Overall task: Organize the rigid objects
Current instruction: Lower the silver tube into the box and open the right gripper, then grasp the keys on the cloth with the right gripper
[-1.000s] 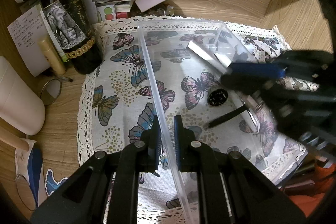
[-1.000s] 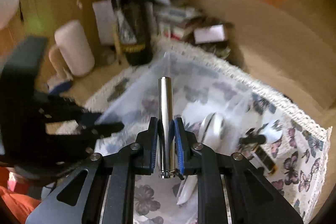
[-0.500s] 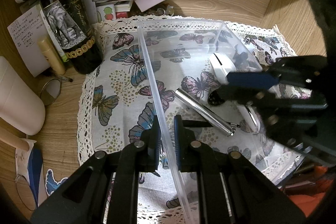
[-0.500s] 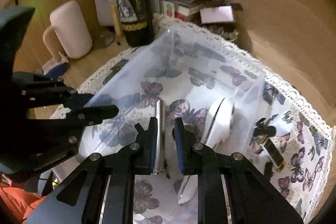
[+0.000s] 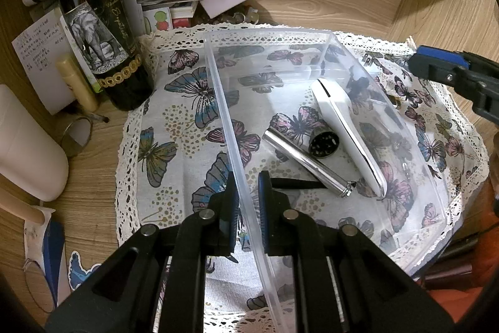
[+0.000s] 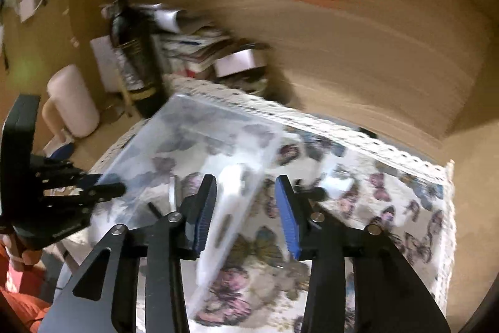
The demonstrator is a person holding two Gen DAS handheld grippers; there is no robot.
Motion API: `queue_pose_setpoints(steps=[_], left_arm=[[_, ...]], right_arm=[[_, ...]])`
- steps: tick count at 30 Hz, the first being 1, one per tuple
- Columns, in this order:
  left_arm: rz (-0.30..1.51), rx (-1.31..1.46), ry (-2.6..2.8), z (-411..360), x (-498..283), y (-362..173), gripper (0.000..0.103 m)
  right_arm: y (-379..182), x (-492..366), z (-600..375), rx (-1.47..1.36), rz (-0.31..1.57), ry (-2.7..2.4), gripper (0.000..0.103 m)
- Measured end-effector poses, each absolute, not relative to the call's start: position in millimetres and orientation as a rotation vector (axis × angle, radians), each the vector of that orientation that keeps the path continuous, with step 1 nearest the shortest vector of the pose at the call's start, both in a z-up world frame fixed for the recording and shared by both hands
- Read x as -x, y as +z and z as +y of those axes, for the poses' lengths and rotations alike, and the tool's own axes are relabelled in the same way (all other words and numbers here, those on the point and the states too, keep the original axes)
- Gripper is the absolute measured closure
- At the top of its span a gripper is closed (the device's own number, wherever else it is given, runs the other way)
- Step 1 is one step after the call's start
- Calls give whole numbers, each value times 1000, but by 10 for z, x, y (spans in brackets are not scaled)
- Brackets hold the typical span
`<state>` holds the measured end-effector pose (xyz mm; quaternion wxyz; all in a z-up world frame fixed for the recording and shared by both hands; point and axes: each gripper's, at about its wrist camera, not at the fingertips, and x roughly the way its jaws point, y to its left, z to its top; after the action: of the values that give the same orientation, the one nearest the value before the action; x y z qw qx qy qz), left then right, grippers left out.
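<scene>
The near wall of the clear plastic bin (image 5: 327, 58) is pinched between the jaws of the left gripper (image 5: 248, 202), presumably so that the light container is kept from sliding on the butterfly-print cloth (image 5: 174, 127) while it is loaded. Inside the bin, a silver metal cylinder (image 5: 307, 164) is seen lying flat on the floor, just beside a white handheld device (image 5: 346, 130), a small black perforated disc (image 5: 323, 144) and a thin black stick (image 5: 296, 183). The right gripper (image 6: 246, 208) is held with its jaws spread apart and nothing between them, above the bin's right edge; this view is blurred, so finer detail cannot be told. A small black-and-white item (image 6: 324, 189) is left on the cloth outside the bin and is judged a likely next pick. A wine bottle (image 5: 99, 30) is stood beside the cloth
</scene>
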<state>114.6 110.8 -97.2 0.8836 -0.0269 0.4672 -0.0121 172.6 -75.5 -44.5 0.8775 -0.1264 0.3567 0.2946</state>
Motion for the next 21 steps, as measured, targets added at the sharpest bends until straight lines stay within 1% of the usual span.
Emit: queue_pose_setpoints(steps=[6, 20, 21], left_arm=[[973, 55, -25, 1106, -1146, -973, 92], [972, 53, -24, 1107, -1145, -976, 92], [972, 54, -23, 1108, -1144, -976, 92]], right_arm=[[-611, -1800, -979, 263, 793, 545, 64], [-1520, -1796, -1282, 252, 1037, 473, 63], [-1546, -1786, -1295, 244, 1029, 474, 63]])
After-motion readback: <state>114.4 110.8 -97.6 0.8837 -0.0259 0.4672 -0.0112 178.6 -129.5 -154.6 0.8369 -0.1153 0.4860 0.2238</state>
